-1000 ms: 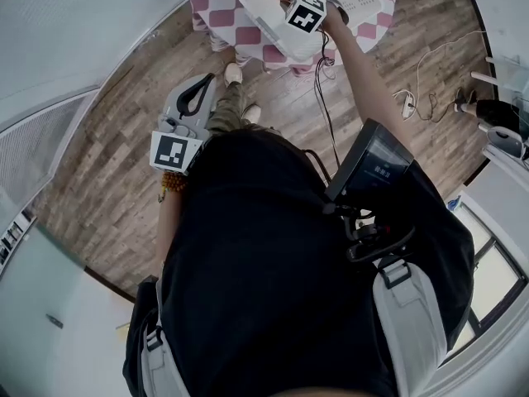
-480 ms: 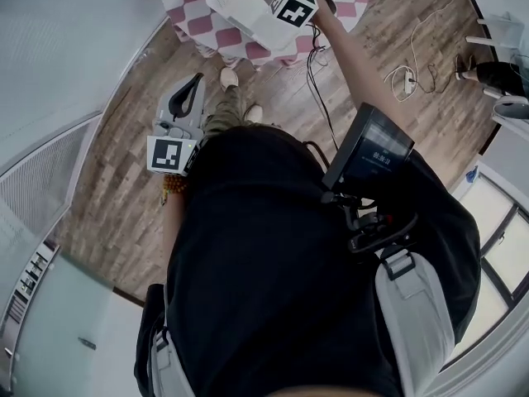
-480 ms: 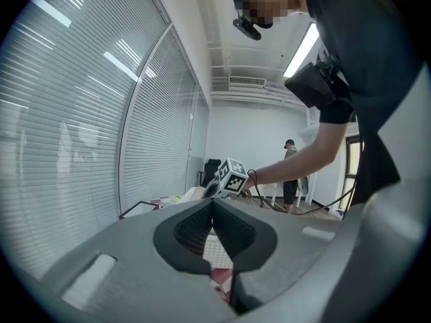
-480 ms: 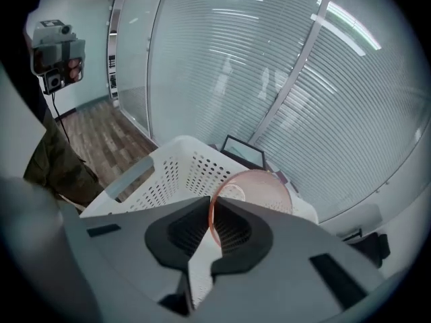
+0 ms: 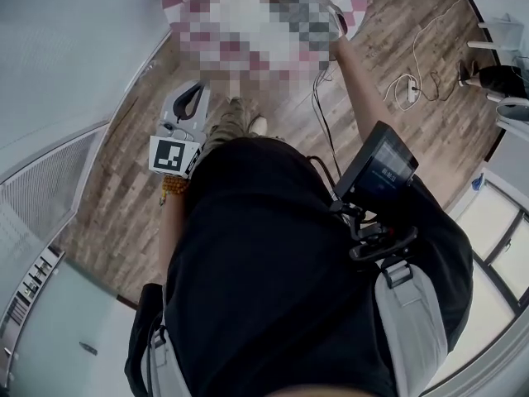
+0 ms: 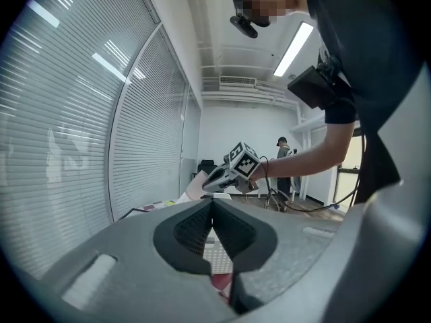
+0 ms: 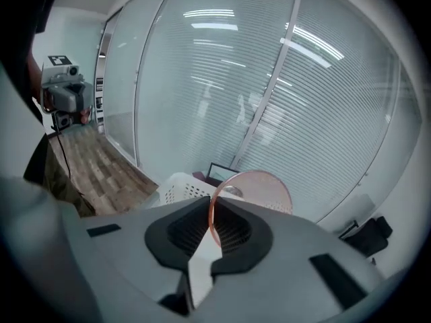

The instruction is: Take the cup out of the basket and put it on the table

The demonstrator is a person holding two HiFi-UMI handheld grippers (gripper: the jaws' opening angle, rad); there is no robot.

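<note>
My right gripper (image 7: pixel 211 210) is shut on the rim of a translucent pink cup (image 7: pixel 259 187) and holds it up above the white perforated basket (image 7: pixel 176 190). From the left gripper view, the right gripper (image 6: pixel 225 175) shows out ahead over the table, the cup (image 6: pixel 193 185) at its tip. In the head view a mosaic patch covers that gripper and most of the checkered table (image 5: pixel 361 5). My left gripper (image 5: pixel 193 98) hangs by the person's left side over the wooden floor. It (image 6: pixel 214 206) is shut and holds nothing.
A dark framed object (image 7: pixel 219 172) lies beyond the basket. Glass partitions with blinds (image 7: pixel 269 79) stand close behind the table. Cables and a power strip (image 5: pixel 405 98) lie on the floor to the right. A person (image 6: pixel 286 167) stands far off.
The right gripper has risen from inside the basket with the cup in its jaws. The left gripper has shifted slightly.
</note>
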